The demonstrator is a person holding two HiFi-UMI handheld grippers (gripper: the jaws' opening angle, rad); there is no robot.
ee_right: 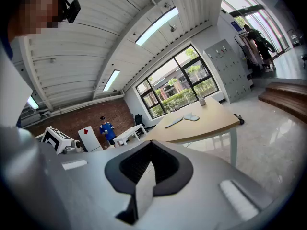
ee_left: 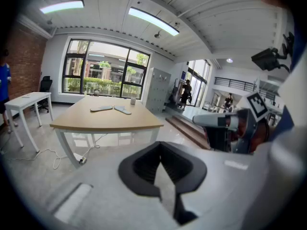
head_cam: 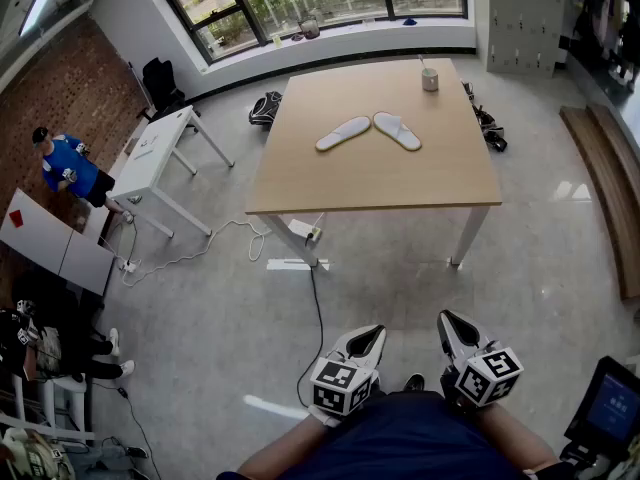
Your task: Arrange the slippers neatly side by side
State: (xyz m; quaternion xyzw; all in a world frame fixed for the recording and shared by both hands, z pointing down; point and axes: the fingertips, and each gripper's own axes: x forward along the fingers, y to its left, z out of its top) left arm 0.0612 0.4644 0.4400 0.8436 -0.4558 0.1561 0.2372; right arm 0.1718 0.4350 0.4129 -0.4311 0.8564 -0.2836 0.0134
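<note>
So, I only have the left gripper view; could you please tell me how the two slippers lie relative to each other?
Observer: In the head view the left slipper and right slipper form a V. Their far ends nearly meet and their near ends splay apart.
Operator: Thanks. Is the right gripper holding anything?
Observer: No. The right gripper view shows the right gripper with its jaws together and nothing between them.
Operator: And how close are we to the table?
Observer: Not close. In the head view the left gripper is well short of the table, with a stretch of floor between them.
</note>
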